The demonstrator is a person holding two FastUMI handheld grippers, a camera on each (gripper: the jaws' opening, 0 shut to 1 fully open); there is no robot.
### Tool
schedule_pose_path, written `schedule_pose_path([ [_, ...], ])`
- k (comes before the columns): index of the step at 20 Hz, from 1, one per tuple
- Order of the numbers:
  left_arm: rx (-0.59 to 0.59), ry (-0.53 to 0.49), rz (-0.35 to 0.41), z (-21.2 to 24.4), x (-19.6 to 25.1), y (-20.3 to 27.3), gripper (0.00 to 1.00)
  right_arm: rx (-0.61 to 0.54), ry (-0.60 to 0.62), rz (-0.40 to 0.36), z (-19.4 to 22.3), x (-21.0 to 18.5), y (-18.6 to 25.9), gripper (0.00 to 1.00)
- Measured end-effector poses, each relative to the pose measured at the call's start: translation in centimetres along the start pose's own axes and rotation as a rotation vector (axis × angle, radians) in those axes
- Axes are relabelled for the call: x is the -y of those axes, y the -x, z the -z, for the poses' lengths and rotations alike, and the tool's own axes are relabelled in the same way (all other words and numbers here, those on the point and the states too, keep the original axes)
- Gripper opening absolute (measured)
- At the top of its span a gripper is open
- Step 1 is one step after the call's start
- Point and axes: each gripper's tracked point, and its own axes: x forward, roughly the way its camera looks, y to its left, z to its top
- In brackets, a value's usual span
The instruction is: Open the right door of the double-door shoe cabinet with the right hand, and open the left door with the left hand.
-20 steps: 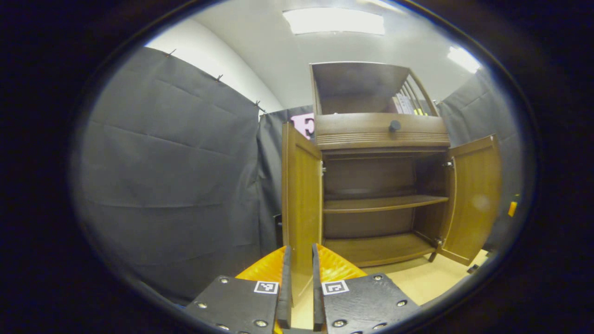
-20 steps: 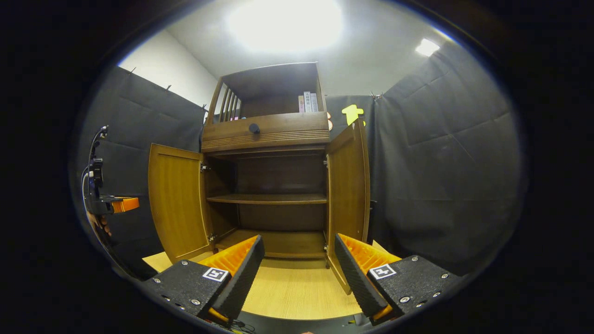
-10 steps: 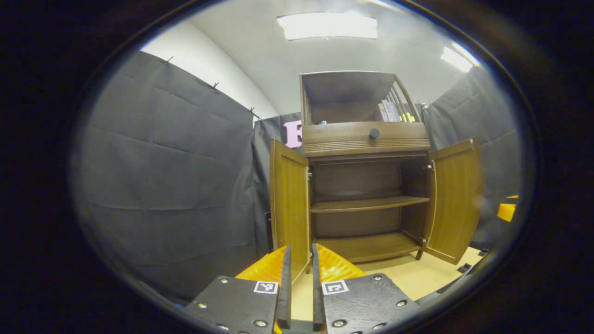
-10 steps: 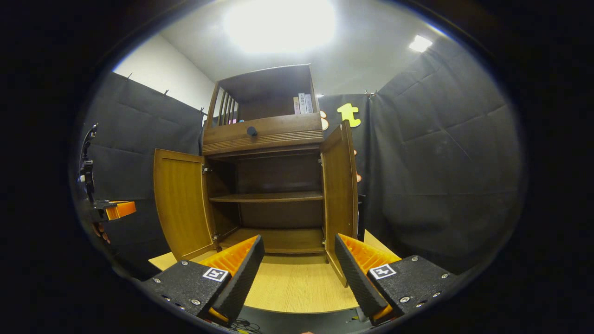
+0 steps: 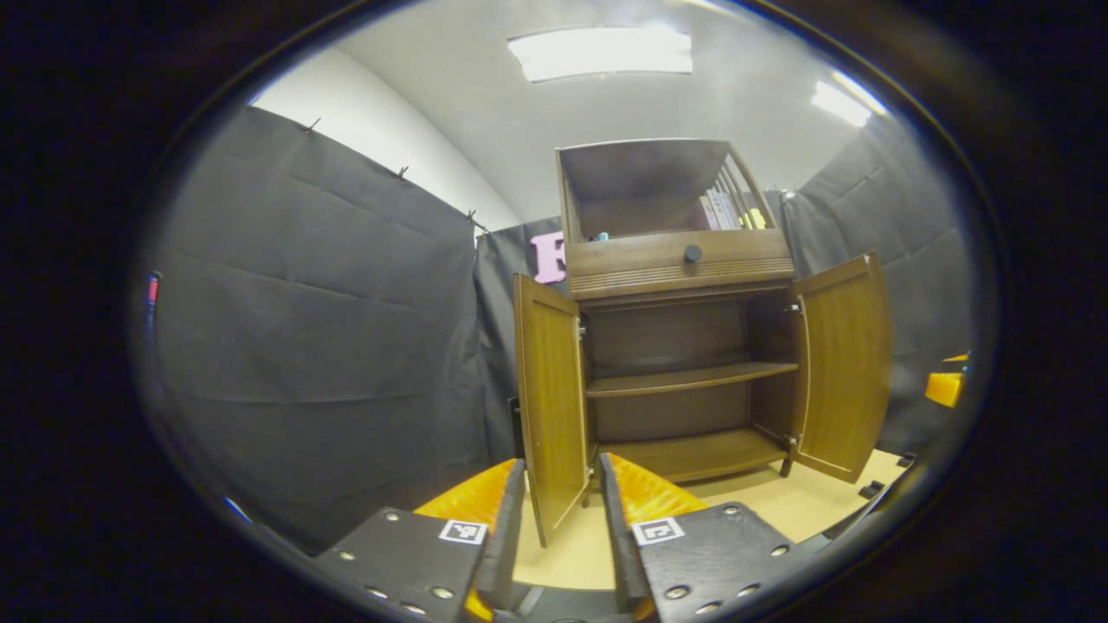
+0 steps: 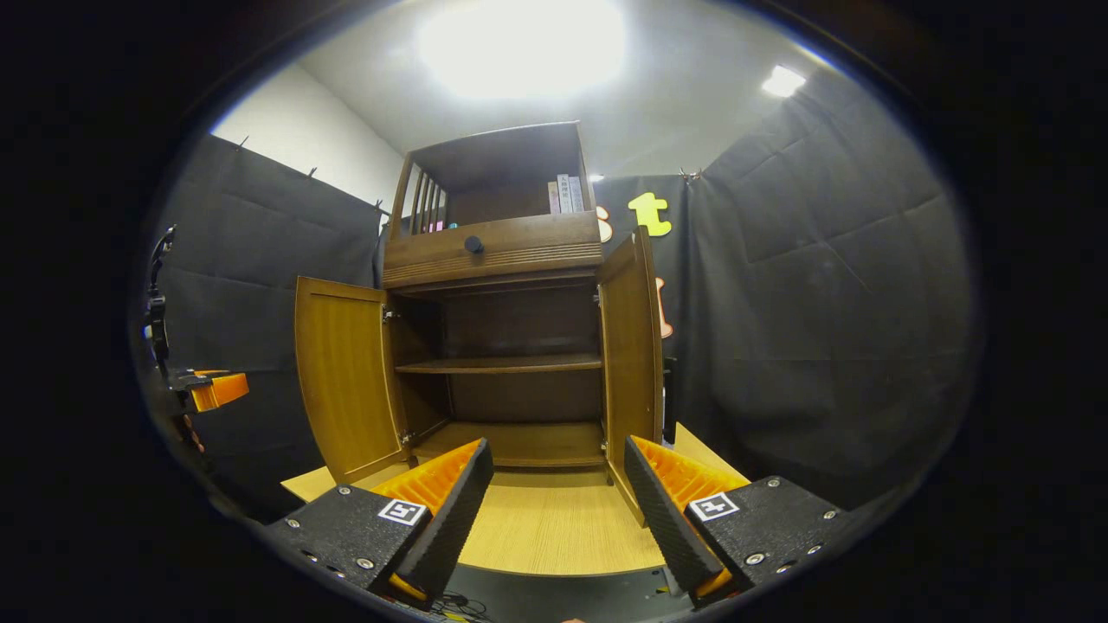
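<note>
Both grippers hang free in front of the cabinet, neither one touching wood. The left gripper [image 5: 558, 536] has spread its fingers a little in the last half second; a second ago they were nearly together around the lower edge of the left door [image 5: 551, 402], and now that edge stands between them with a gap on each side, so the door looks let go. The right gripper [image 6: 558, 510] is spread wide with nothing between its fingers, as it was a second ago, and it has drawn slightly back from the right door [image 6: 630, 355]. Beyond them the double-door shoe cabinet [image 6: 511, 346] stands on the pale wood floor [image 6: 554, 528] with both doors swung outward and its shelf [image 6: 502, 365] bare. Judging by that, the opening is done on both sides and all that seems left is to pull the hands away.
</note>
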Motion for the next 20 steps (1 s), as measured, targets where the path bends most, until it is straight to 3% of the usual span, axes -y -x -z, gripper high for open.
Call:
schedule_pose_path([
  [3,0.002,-0.001,-0.002,-0.2,-0.2,0.2,0.96,0.005,0.002,-0.002,-0.2,-0.2,0.2,0.94],
  [10,0.009,0.014,-0.007,-0.3,-0.1,1.1,0.96,0.012,0.004,0.006,-0.6,-0.3,0.6,0.94],
  [11,0.008,0.015,-0.007,-0.3,-0.1,1.1,0.9,0.013,0.006,0.007,-0.7,-0.3,0.6,0.94],
  [13,0.008,0.017,-0.002,-0.3,-0.1,1.3,0.9,0.013,0.007,0.006,-0.7,-0.4,0.7,0.94],
  [14,0.007,0.019,-0.001,-0.3,-0.1,1.4,0.96,0.013,0.008,0.006,-0.7,-0.5,0.7,0.94],
  [15,0.01,0.02,0.0,-0.4,-0.1,1.4,0.9,0.01,0.01,0.004,-0.7,-0.6,0.8,0.94],
  [18,0.016,0.007,-0.001,-0.5,0.0,1.6,0.9,0.015,0.011,0.002,-1.0,-0.9,0.8,0.94],
  [19,0.016,0.002,-0.001,-0.4,0.0,1.7,0.96,0.017,0.014,0.002,-1.1,-1.0,0.8,0.94],
  [20,0.018,0.002,0.001,-0.5,0.0,1.7,0.9,0.017,0.016,0.002,-1.0,-1.0,0.8,0.94],
])
